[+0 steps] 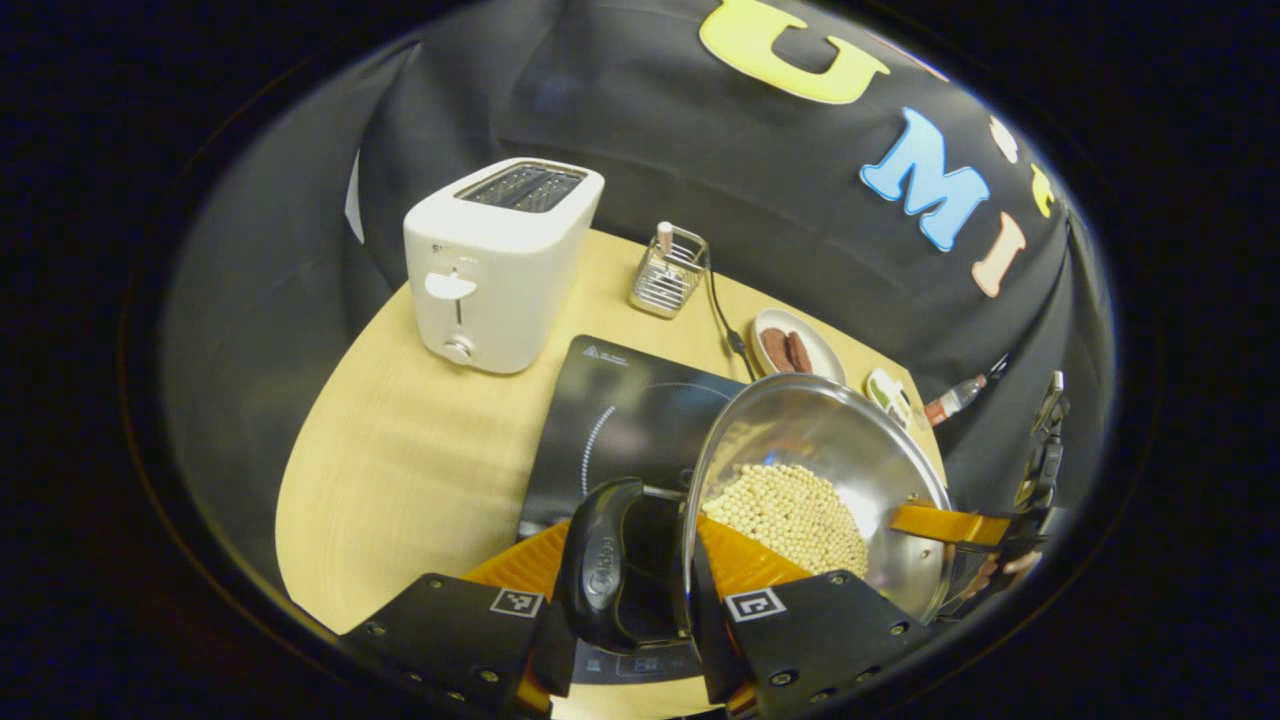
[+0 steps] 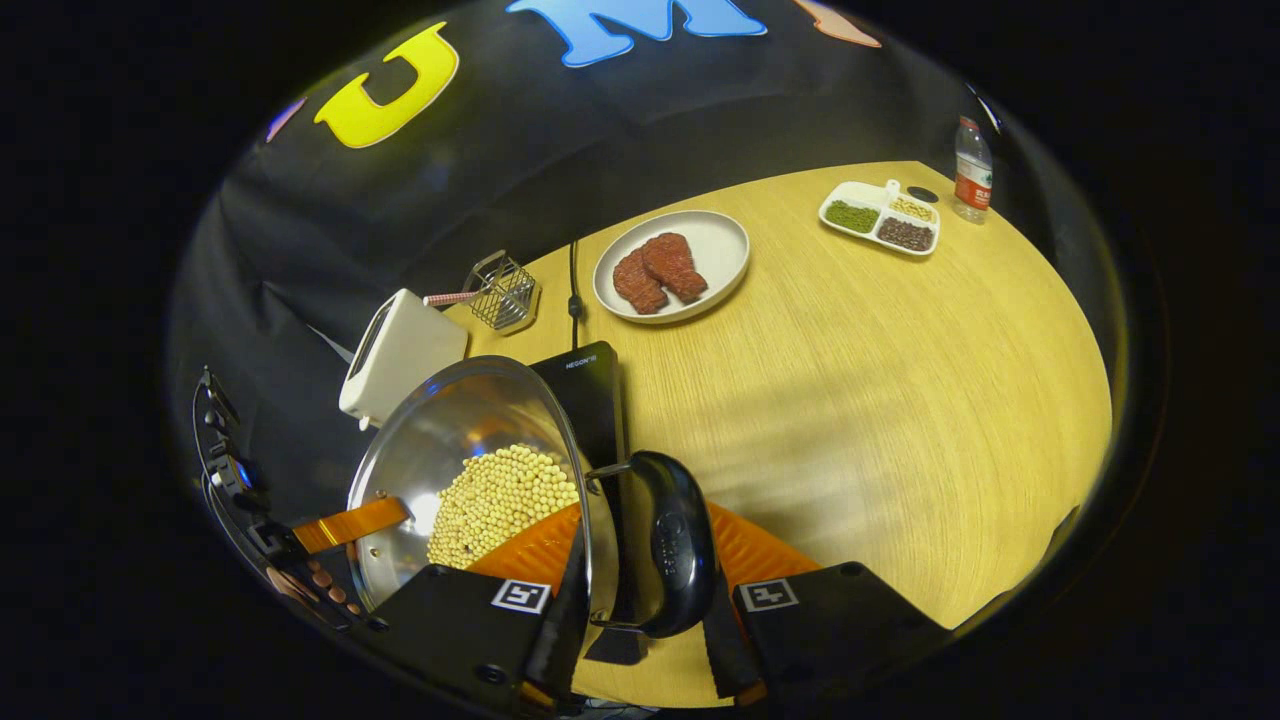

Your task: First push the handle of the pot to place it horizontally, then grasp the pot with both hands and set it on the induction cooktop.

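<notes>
Steel pot (image 1: 820,470) (beans inside) lifted lower right, both grippers (image 1: 640,640) (image 2: 640,620) clamping handles; you've cooktop (image 1: 620,410) placement left.

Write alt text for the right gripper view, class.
The right gripper grips a handle of a steel pot of beans above the table. Behind lie a cooktop, toaster and plate of meat.
</notes>
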A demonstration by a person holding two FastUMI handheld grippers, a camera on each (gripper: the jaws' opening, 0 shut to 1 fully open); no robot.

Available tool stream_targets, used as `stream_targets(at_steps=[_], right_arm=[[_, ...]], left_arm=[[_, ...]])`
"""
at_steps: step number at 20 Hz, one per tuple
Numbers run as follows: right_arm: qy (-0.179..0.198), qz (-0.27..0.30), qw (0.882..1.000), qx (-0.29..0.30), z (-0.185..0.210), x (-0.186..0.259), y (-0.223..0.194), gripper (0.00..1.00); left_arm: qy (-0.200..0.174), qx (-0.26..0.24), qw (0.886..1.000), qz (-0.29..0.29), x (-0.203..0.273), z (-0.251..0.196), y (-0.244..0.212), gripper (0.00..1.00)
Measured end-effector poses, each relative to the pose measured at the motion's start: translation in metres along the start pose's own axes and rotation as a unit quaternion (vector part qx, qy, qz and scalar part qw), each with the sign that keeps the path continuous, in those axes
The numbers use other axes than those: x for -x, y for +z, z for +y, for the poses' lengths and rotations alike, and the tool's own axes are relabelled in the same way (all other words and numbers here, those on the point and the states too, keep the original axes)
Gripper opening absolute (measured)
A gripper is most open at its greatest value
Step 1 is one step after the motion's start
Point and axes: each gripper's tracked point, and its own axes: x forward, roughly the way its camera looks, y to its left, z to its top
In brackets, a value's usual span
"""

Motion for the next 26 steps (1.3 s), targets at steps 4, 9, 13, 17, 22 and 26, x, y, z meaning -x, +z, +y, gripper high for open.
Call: stream_targets(at_steps=[4, 9, 13, 17, 22, 26], right_arm=[[0.008, 0.001, 1.0, -0.015, 0.011, -0.029, 0.003, 0.51], [0.015, -0.013, 0.999, -0.036, 0.02, -0.055, 0.013, 0.51], [0.017, -0.014, 0.999, -0.048, 0.022, -0.067, 0.015, 0.51], [0.025, -0.021, 0.998, -0.049, 0.024, -0.072, 0.018, 0.51], [0.033, -0.028, 0.998, -0.047, 0.024, -0.074, 0.02, 0.51], [0.034, -0.03, 0.998, -0.044, 0.024, -0.075, 0.02, 0.55]], left_arm=[[0.007, -0.011, 1.0, -0.007, -0.021, 0.021, 0.016, 0.51], [0.008, -0.022, 0.999, -0.03, -0.038, 0.038, 0.036, 0.54], [0.003, -0.032, 0.999, -0.034, -0.05, 0.043, 0.042, 0.49], [-0.005, -0.032, 0.999, -0.041, -0.049, 0.047, 0.043, 0.54], [-0.009, -0.015, 0.999, -0.039, -0.052, 0.054, 0.038, 0.55], [-0.012, -0.013, 0.999, -0.039, -0.051, 0.052, 0.038, 0.52]])
